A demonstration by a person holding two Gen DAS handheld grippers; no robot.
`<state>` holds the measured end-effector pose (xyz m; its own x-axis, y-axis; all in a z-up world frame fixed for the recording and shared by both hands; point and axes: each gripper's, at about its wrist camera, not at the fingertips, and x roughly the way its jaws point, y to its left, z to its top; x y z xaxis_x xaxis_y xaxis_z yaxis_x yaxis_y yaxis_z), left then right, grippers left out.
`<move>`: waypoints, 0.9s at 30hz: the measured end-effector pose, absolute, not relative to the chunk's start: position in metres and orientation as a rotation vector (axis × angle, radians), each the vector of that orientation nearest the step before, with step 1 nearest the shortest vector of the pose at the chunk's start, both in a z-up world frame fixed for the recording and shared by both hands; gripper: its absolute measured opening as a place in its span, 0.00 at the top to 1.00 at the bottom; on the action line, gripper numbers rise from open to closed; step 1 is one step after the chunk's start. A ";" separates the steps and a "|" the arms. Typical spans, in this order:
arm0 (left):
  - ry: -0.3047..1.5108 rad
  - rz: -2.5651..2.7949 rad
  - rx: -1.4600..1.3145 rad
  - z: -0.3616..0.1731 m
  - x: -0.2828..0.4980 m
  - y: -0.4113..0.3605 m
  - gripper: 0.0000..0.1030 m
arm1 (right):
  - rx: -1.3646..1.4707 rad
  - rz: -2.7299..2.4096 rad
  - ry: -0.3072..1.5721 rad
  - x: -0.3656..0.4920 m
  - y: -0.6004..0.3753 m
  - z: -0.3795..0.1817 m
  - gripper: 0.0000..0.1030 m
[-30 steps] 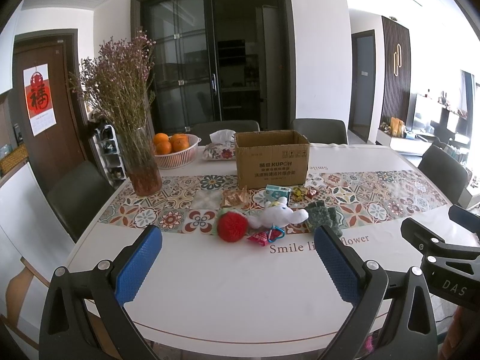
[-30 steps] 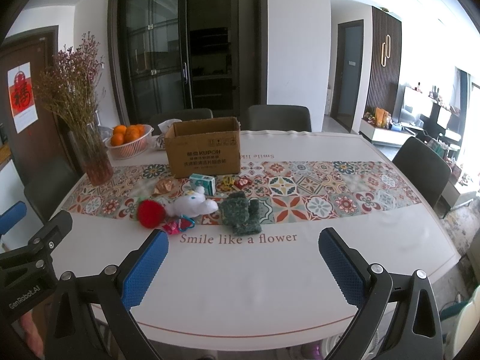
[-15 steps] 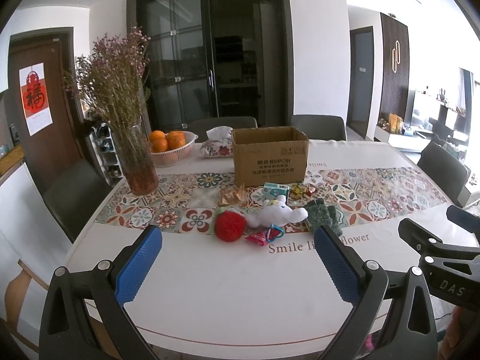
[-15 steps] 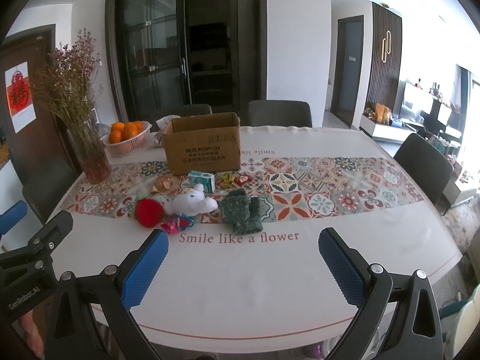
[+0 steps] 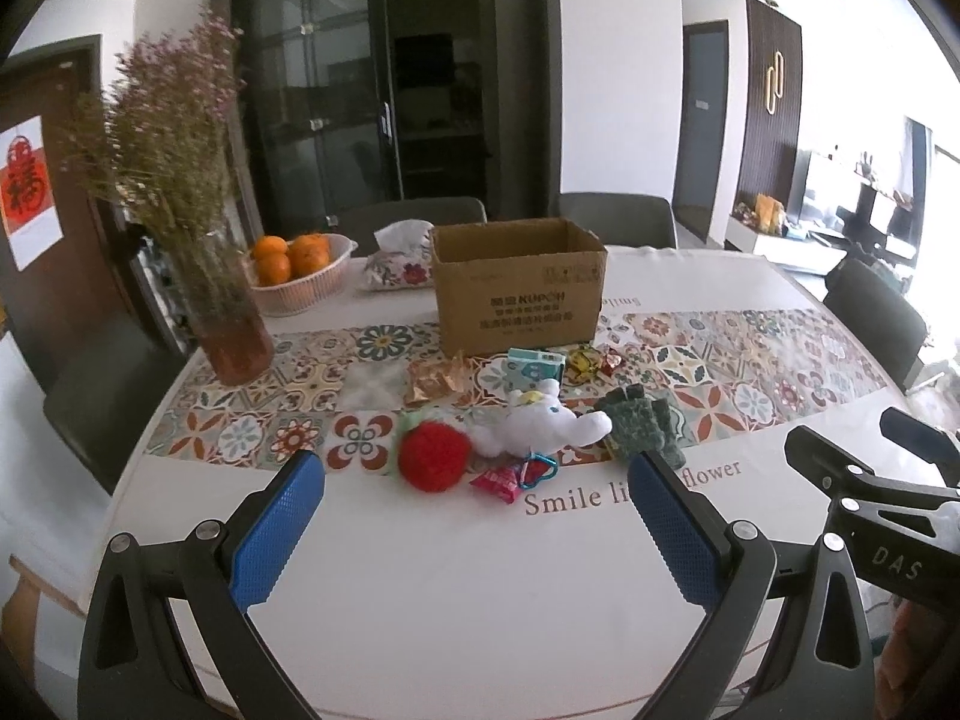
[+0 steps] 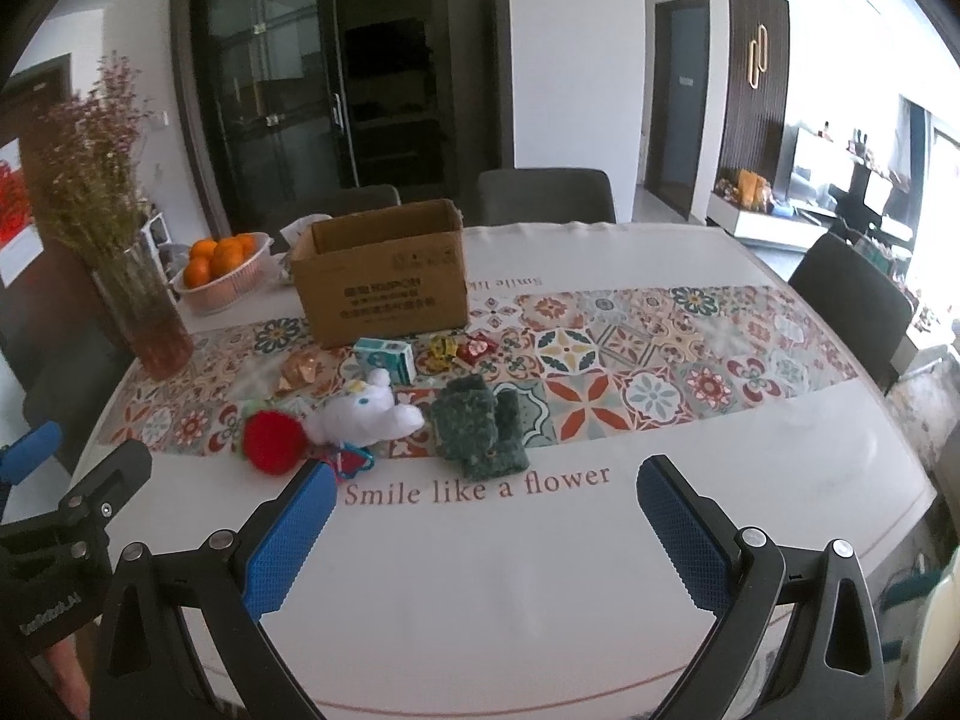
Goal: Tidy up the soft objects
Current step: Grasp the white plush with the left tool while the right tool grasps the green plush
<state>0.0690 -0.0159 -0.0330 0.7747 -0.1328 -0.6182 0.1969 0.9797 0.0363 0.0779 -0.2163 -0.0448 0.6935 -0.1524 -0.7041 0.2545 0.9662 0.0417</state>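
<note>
Right wrist view, right claw (image 6: pixel 483 483) spread wide, bare table (image 6: pixel 750 456) edge ahead

Left gripper (image 5: pixel 477 495) finger covers tablecloth lettering (image 5: pixel 630 483); cardboard box (image 6: pixel 384 282) interior hidden; candies (image 6: pixel 459 348) indistinct.

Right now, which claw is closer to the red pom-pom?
Left. The left claw sits almost straight in front of the red pom-pom; the right claw is off to its right.
</note>
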 end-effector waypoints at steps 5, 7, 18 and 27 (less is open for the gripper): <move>0.705 -0.217 0.108 -0.040 0.104 -0.017 0.00 | 0.167 -0.261 0.806 0.110 -0.216 -0.053 0.01; 0.729 -0.242 0.111 -0.044 0.122 -0.016 0.00 | 0.178 -0.274 0.814 0.119 -0.216 -0.055 0.01; 0.833 -0.342 0.133 -0.072 0.193 -0.030 0.00 | 0.220 -0.319 0.885 0.175 -0.228 -0.078 0.01; 0.915 -0.366 0.140 -0.093 0.230 -0.053 0.03 | 0.251 -0.255 0.987 0.220 -0.252 -0.113 0.01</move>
<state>0.2299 -0.0529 -0.0934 0.5531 -0.2494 -0.7949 0.3676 0.9293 -0.0358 0.2198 -0.2523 -0.1131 0.5265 -0.0974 -0.8446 0.3236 0.9416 0.0932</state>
